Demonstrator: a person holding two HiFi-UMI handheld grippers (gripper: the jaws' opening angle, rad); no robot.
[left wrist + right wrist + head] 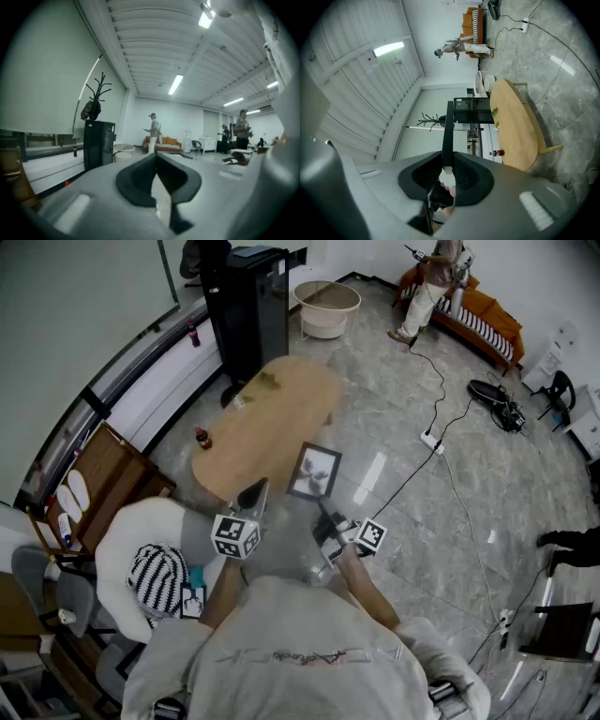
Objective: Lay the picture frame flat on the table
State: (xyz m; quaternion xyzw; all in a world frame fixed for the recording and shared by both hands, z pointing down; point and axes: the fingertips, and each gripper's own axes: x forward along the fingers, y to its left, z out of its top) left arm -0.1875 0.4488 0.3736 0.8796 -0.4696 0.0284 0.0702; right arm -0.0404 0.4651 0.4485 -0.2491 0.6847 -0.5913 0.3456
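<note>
My R gripper [324,514] clamps the picture frame [314,472] edge; frame's aloft past the tips, not yet on table [277,413]. L gripper [254,494] closed, empty.

My right gripper [323,509] holds the picture frame [314,472] just off the near right edge of the worktop [281,409], my left gripper [253,494] to its left, a cabinet [248,306] behind the worktop.

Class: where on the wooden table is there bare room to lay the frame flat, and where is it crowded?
Bare: the middle of the wooden table, between the small bottle at its near-left edge and the picture frame in the right gripper. Crowded: the far end, where small green items lie.
</note>
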